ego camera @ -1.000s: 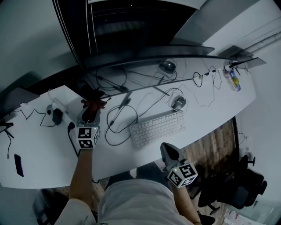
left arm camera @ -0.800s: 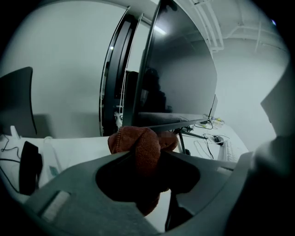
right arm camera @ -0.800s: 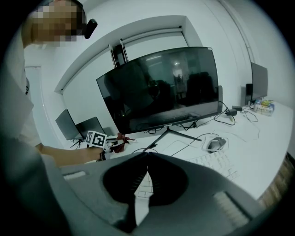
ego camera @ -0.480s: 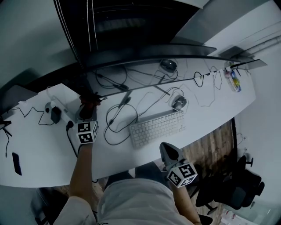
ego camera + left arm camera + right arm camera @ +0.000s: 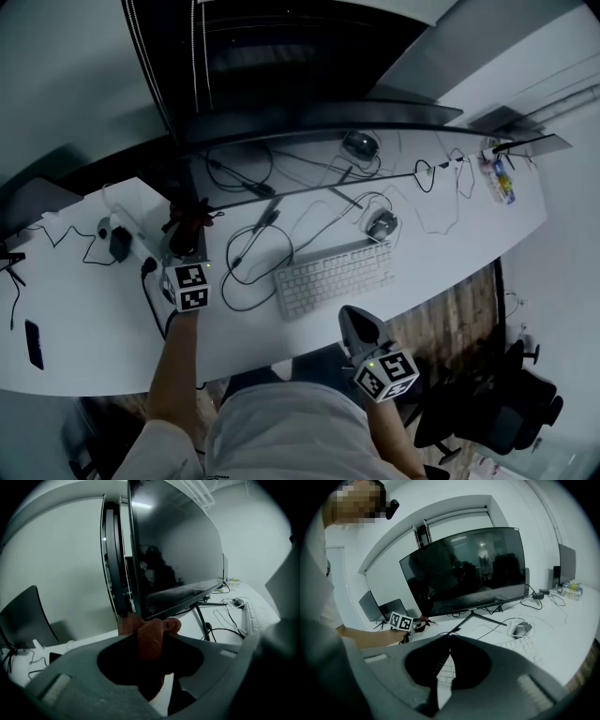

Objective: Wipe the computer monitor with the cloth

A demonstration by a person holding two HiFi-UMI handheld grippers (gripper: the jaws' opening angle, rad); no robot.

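Since one second ago:
- left gripper (image 5: 187, 236) has crept a little toward the rear edge of the desk (image 5: 84, 356), closer to the left end of the monitor (image 5: 464, 569)
- cloth (image 5: 151, 639) has gone along with it, grip unchanged
- right gripper (image 5: 450, 638) is in the same spot, at the desk's near edge by the person's body
- keyboard (image 5: 333, 275) and mouse (image 5: 381, 222) have not shifted

Jaws:
- left: clamped on the rust-red cloth, a bunched wad poking out past the tips and more hanging below
- right: closed tip to tip, nothing between them

Cloth position: just short of the monitor's lower left corner. Whether it touches the screen cannot be told. In the left gripper view the monitor's left edge stands straight ahead and the dark curved screen runs away to the right.

Edges and room:
- looped black cables (image 5: 248, 258) lie on the desk right of the left gripper, between it and the keyboard
- a power strip (image 5: 131, 239) sits just to its left
- the monitor's stand legs spread over the desk middle, under the screen
- a second mouse (image 5: 359, 142) lies near the rear edge
- a phone (image 5: 35, 344) lies toward the near left corner, bare desk around it
- the screen face itself is unobstructed along its whole width
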